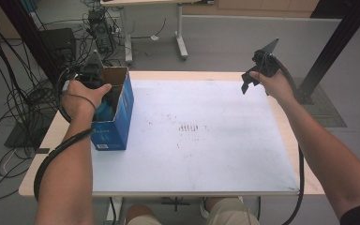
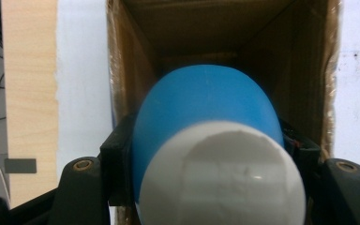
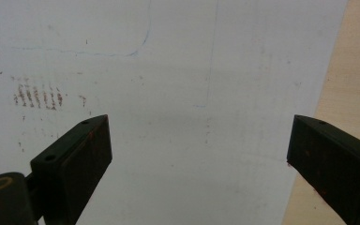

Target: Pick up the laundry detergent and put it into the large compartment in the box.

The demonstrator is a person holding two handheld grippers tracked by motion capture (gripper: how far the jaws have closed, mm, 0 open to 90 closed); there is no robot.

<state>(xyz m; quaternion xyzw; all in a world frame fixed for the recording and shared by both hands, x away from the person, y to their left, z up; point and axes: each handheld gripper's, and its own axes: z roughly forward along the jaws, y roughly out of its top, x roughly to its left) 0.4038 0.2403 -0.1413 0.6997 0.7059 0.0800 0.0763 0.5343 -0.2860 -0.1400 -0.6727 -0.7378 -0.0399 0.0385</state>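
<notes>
- Left gripper: at the far left corner of the table, lowered into the open top of the box; jaws clamped on either side of a blue and white object, as seen in the left gripper view.
- Blue and white object: rounded blue body with a white end toward the camera; held between the jaws, already inside the mouth of the box, above its floor. Exact kind of item not clear.
- Box: blue outside, brown cardboard inside, standing upright by the left edge of the table, top flaps open.
- Right gripper: held in the air over the far right corner of the table; jaws spread wide, nothing between them, white sheet below.
- White sheet: covers most of the table; faint reddish marks near the middle.
- Progress, judged: pick-up done, object carried to the box and partly lowered in; left to do: lower to the bottom, release, withdraw.
- High view: gives layout of box, both hands and table edges; the object shows as a mere patch of blue below the hand.
- Left gripper view: gives the grip itself and the brown interior of the box.
- Right gripper view: confirms empty, wide jaws.
</notes>
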